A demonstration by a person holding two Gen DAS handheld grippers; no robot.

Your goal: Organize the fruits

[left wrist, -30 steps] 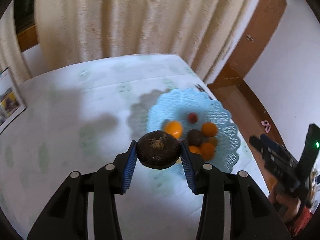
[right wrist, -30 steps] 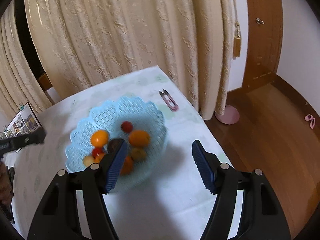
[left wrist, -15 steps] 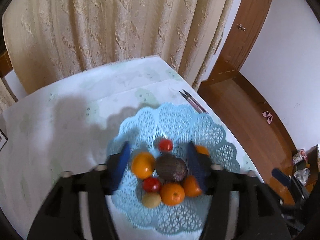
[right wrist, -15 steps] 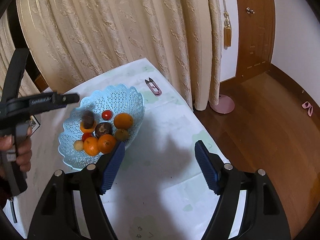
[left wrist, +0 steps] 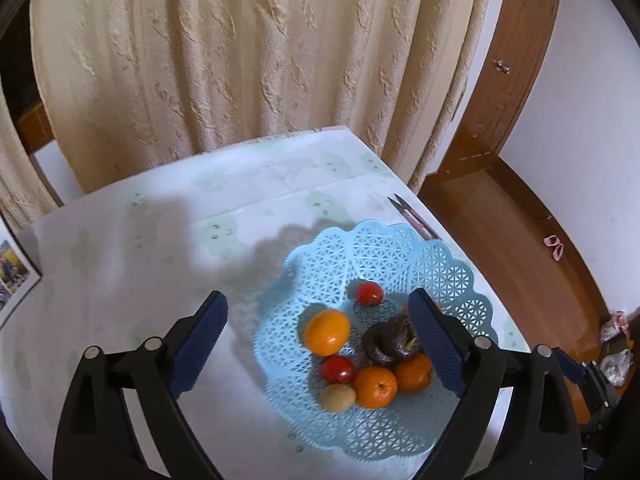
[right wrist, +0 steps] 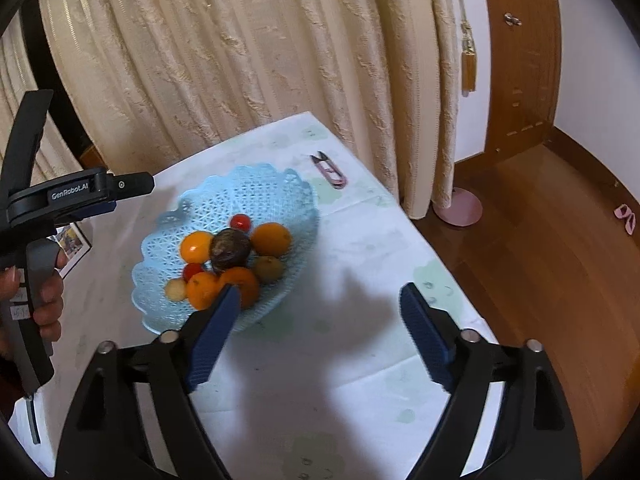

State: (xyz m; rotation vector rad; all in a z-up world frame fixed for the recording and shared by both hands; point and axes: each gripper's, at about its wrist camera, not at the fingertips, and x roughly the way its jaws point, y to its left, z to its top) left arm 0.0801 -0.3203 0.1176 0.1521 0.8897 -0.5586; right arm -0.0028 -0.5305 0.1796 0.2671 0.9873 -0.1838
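"GenRobot.AI" on left hand-held gripper (right wrist: 132, 186) body.

I read this as a home room: cream curtains (right wrist: 248, 60), wooden door (right wrist: 520, 52), wood floor (right wrist: 560, 248), cloth-covered desk (right wrist: 320, 360), pink slippers (right wrist: 625, 217) by the wall.

Black left gripper (left wrist: 318, 338), 2 ribbed blue pads (left wrist: 200, 340), silver screws — "GenRobot.AI" lettering, bare hand (right wrist: 44, 300)
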